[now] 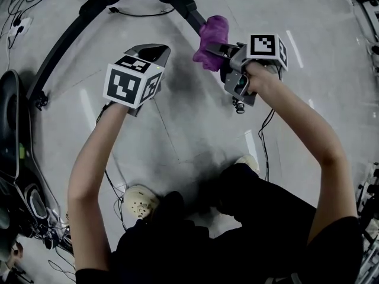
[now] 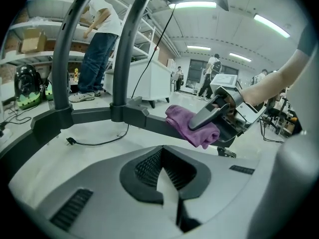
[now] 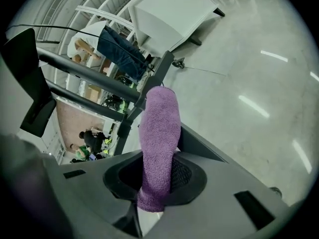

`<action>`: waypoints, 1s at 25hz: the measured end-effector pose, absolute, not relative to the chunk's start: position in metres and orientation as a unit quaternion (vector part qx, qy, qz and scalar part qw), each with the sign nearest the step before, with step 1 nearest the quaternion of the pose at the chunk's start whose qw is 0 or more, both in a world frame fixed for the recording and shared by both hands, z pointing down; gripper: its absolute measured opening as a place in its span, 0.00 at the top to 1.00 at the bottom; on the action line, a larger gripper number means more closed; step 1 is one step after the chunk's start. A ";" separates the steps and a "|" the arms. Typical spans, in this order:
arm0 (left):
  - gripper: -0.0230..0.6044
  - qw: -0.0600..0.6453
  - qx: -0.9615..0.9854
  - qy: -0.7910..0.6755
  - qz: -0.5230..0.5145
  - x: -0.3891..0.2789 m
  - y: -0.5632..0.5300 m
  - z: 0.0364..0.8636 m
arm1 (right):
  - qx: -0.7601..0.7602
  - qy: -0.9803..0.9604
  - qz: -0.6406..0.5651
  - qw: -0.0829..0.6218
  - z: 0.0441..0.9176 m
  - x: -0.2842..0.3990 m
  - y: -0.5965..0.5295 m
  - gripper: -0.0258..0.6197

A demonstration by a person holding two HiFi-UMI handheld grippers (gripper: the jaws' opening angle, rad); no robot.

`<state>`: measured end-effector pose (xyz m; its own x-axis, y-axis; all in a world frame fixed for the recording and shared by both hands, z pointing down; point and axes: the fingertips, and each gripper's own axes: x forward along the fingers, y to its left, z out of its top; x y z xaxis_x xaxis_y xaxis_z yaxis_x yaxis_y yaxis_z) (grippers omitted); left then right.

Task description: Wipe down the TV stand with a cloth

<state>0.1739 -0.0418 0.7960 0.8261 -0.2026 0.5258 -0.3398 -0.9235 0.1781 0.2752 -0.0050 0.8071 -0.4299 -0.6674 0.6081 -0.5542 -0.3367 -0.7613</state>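
Hovering empty, the left tongs (image 1: 153, 53) are closed; a leg of the stand (image 1: 185, 6) runs just beyond them, to their right. The right tongs (image 1: 220, 51) pinch the purple cloth (image 1: 211, 35) onto that leg at their tips. Wiping looks barely begun, with most bars left.

The cloth (image 1: 212, 40) is a purple, fuzzy rag bunched into a thick roll. It is clamped in the right tongs (image 1: 220, 51), with most of its length sticking out past their tips, and it lies against 1 sloping leg of the TV stand (image 2: 94, 115). The stand is black metal, standing on the grey floor, with legs spreading out from a low base and 2 upright posts rising from it.
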 end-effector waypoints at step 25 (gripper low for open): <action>0.96 0.172 0.946 -0.109 0.252 0.181 0.005 0.814 | -0.526 0.525 -0.669 0.001 0.794 0.298 0.113 0.82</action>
